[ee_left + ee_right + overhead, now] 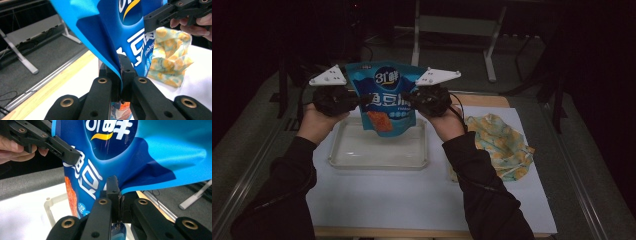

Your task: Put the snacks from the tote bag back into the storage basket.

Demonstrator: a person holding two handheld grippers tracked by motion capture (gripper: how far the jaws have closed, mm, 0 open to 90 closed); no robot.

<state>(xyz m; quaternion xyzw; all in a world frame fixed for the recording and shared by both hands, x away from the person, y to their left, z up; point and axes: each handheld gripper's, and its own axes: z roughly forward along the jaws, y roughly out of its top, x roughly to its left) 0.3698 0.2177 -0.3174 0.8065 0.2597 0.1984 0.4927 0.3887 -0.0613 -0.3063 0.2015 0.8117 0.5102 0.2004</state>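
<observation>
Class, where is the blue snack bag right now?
High view: snack bag held up centre, between left gripper and right gripper, above the clear tray.

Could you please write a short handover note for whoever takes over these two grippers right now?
Left gripper: jaws shut on the left edge of the blue snack bag.
Right gripper: jaws shut on the bag's right edge.
The bag hangs upright between them, in the air above the clear tray, not touching it. A yellow patterned cloth lies on the white mat to the right of the tray.
Done: bag lifted and held on both sides.
Left, as far as I can judge: probably lower the bag into the tray, or pull it open. The top seal looks closed.
</observation>
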